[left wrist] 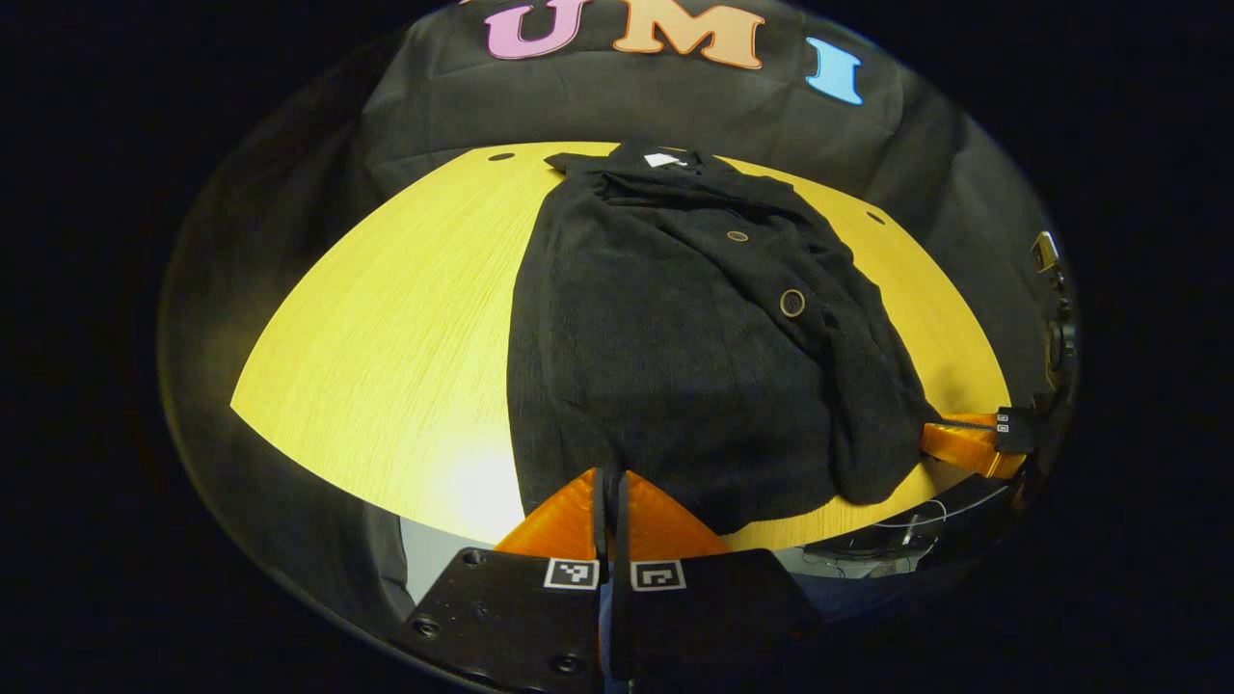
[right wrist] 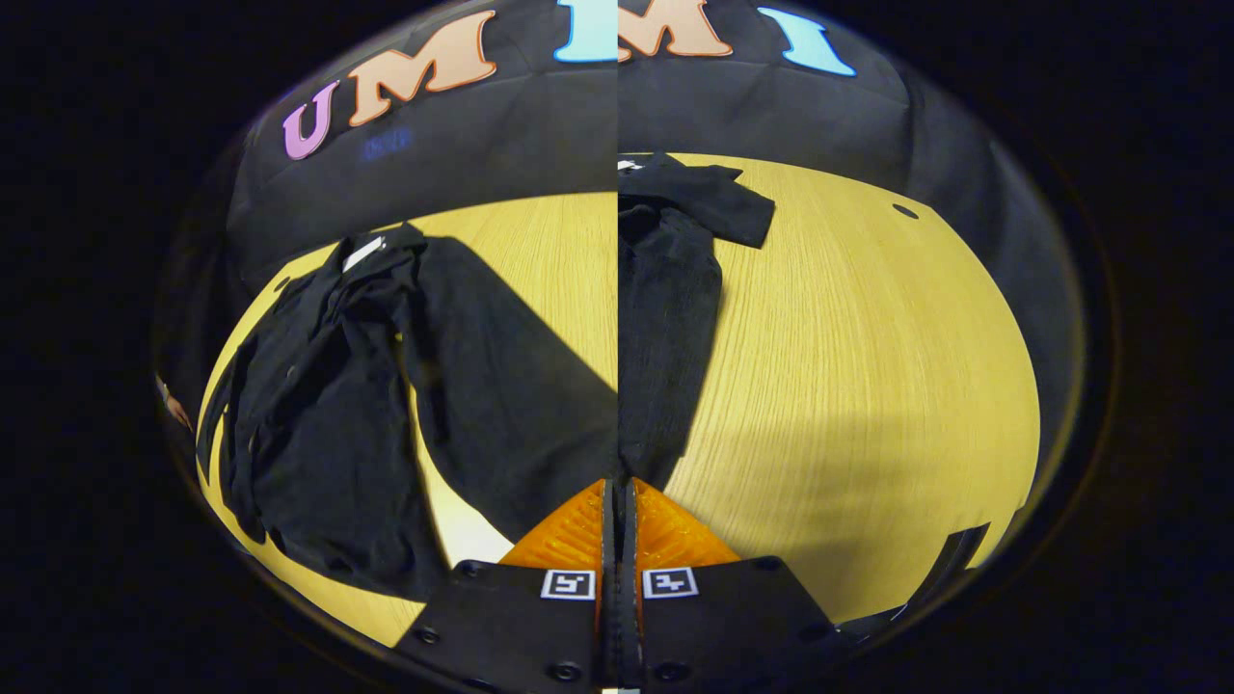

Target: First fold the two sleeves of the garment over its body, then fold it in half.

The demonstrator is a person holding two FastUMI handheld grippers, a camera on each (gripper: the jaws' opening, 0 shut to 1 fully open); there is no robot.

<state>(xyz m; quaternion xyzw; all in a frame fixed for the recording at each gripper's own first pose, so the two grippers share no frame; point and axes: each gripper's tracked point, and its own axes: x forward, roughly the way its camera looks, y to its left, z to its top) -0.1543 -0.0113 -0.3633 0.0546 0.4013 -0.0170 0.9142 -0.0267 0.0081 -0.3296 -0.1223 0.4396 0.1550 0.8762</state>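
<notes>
- One dark garment [left wrist: 675,337] spread over the yellow wooden table [left wrist: 386,357] in the left gripper view, collar and white label [left wrist: 663,160] at the far end, hem at the near edge.
- Two buttons [left wrist: 791,303] visible along the front, right of centre.
- Left gripper [left wrist: 611,492] at the bottom of that view, fingers pressed close with only a thin slit between, tips at the garment's near hem; whether any cloth is pinched, cannot tell.
- Right gripper [left wrist: 950,434] low at the right edge of the same view, tips against the bunched lower right corner of the garment; jaw spacing not clear from there.
- Right gripper view split by a vertical seam down the middle, the two halves not matching.
- Left half: garment [right wrist: 318,414] lying crumpled near the table's left side, label toward the far end.
- Right half: a long dark strip, seemingly a sleeve [right wrist: 665,328], running from the far table edge toward the fingers, bare table [right wrist: 868,386] to its right.
- Right gripper [right wrist: 617,501] at the bottom, fingers nearly together, tips just at the strip's near end; grip on fabric hidden, cannot tell.
</notes>
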